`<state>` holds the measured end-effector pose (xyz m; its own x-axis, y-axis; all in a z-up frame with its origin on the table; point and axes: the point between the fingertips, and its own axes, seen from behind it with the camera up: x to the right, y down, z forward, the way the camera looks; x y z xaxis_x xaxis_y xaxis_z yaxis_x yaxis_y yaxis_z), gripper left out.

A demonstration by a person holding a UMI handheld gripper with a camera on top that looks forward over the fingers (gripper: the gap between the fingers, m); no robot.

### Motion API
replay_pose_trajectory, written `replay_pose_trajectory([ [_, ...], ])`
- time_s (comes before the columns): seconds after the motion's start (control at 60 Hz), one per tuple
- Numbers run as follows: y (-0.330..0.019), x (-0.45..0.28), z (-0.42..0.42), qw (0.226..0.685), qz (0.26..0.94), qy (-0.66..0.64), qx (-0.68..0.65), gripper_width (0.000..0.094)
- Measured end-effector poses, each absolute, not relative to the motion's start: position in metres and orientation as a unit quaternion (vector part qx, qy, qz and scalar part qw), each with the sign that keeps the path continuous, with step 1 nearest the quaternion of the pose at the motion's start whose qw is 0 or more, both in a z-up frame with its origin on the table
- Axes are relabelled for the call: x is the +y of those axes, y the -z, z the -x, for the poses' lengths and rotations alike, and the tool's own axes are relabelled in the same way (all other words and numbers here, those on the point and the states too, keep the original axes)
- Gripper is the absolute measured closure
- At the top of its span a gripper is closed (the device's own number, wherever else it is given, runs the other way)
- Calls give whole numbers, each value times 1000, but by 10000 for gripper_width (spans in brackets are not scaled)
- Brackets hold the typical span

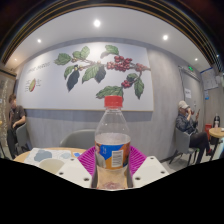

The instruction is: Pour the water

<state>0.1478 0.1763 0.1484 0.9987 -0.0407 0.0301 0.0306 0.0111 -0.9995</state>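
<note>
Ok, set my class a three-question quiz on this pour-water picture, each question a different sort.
1. True or false: the bottle wears a blue cap.
2. What do the fingers do? A) hang open in the air B) press on the bottle from both sides C) hold a cup
3. Fill in: the wall mural shows green ____ and red berries.

Key: 1 false, the cap is red; 2 B; 3 leaves.
</note>
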Motion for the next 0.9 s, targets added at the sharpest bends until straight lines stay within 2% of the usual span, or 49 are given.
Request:
replay_pose_trajectory([
  [0.05,-129,180,-152,701,713,18,2,535],
  [0.267,-133,184,-154,707,707,17,-1,518],
  [0.367,-129,181,-154,696,717,21,1,351],
  [0.433,-120,177,-157,677,735,23,3,101],
  [0.45,-124,175,-156,675,737,22,4,67],
  [0.567,-124,145,-139,665,747,-1,-8,88],
  [0.75,-123,54,-109,649,759,-42,-31,86],
  [0.9,-102,-26,-107,631,773,-65,-26,83],
])
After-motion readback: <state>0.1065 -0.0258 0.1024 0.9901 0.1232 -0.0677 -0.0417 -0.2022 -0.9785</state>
